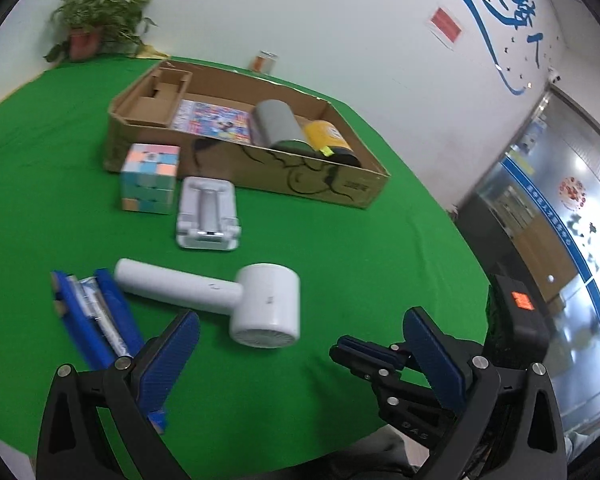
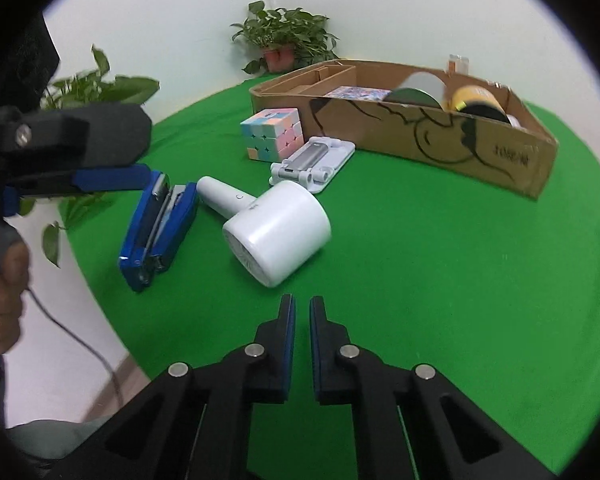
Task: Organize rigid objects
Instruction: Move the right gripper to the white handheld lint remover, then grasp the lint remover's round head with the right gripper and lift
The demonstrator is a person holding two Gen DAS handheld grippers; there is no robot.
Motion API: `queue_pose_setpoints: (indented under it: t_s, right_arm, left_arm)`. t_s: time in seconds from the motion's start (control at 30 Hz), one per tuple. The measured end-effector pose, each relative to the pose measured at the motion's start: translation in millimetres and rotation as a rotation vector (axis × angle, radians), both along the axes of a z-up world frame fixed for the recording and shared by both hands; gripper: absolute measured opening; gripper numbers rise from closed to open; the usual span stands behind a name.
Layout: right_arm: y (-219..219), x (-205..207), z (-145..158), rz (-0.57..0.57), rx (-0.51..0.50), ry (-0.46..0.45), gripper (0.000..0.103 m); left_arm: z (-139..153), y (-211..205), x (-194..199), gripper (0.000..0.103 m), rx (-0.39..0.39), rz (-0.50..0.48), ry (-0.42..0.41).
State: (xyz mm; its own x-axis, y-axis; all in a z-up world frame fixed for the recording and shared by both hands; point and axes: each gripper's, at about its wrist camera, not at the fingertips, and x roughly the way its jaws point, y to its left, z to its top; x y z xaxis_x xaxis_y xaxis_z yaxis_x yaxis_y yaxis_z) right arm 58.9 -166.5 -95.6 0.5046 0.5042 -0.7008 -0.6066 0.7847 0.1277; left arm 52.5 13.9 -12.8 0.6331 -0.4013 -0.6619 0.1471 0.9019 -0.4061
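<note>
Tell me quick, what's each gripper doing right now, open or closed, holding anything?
Left gripper: open, holding nothing.
Right gripper: nearly shut, holding nothing.

Bare green worktop (image 2: 440,280) lies open on the right, between the dryer (image 2: 276,232) and the box (image 2: 420,136). On the left the passage is crowded: stapler (image 2: 156,232) just beside the dryer's handle, then stand (image 2: 312,164) and cube (image 2: 272,134) close together against the box wall. The box's right half is filled by a grey roll (image 1: 278,124) and yellow can (image 1: 326,134); its left compartment (image 1: 156,98) looks free.
</note>
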Motion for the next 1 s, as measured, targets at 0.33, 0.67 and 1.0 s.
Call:
queue_pose_setpoints:
  t_s: [0.33,0.67,1.0]
  right_arm:
    - [17.2,14.8,34.0,0.168,-0.025,-0.190,0.093]
    - [71.6,37.0,5.8,0.298,-0.100,-0.112,0.071]
    - [1.1,12.3,10.2,0.064,-0.043,-0.081,0.066]
  left_arm:
    - [-7.7,17.4,19.9,0.102,0.058,0.123,0.055]
    - [-18.8,32.9,16.1,0.102,0.032,0.172,0.096]
    - [-35.4,-7.2,45.5,0.102,-0.034,0.022,0.144]
